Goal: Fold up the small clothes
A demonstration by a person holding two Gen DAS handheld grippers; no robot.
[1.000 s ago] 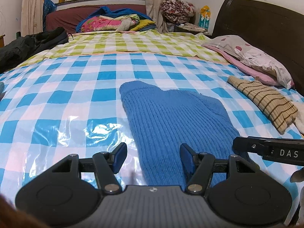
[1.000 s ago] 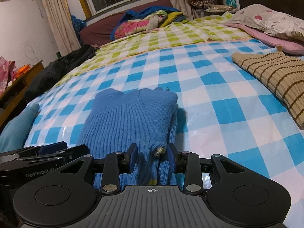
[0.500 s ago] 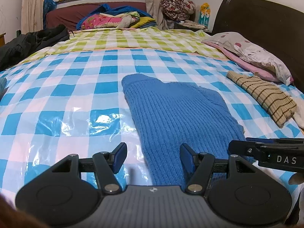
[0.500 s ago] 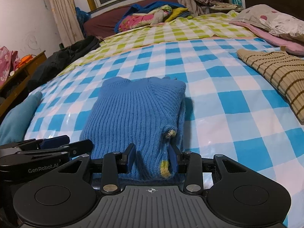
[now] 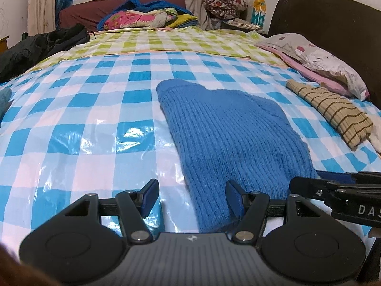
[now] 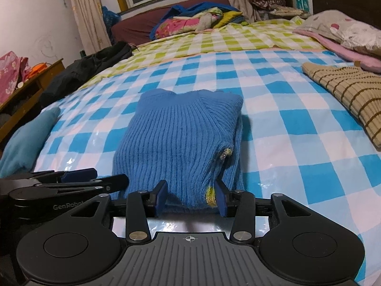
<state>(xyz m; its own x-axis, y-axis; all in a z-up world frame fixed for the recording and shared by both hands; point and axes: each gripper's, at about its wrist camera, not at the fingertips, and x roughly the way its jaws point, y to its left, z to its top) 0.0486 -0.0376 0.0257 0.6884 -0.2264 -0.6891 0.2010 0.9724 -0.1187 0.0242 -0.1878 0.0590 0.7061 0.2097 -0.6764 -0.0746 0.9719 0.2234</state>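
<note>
Far left of the left gripper [image 5: 191, 199], a dark jacket [image 5: 45, 47] is heaped at the bed edge, well clear of the work. Left gripper: jaws wide, nothing held, straddling the near left edge of the blue ribbed sweater [image 5: 228, 133], right finger over the knit, left finger over bare blue-check plastic sheet [image 5: 78, 128]. Sweater lies flat on the sheet straight ahead of both grippers, already narrowed into a long stack, sleeve folded in on its right side with the yellow-trimmed cuff [image 6: 210, 194] near the hem. Right gripper [image 6: 190, 199]: jaws moderately open around the near hem; can't confirm pad contact, reads as not clamped. Right of it and well apart, a folded tan striped knit [image 6: 345, 90] lies just beside the pillow [image 6: 343, 31]. Judgement: side folds done, hem-to-collar fold is the step in hand. Next move calls for both grippers pinching the hem corners through all layers, lifting together and carrying forward evenly so the tucked sleeve doesn't slip out.
</note>
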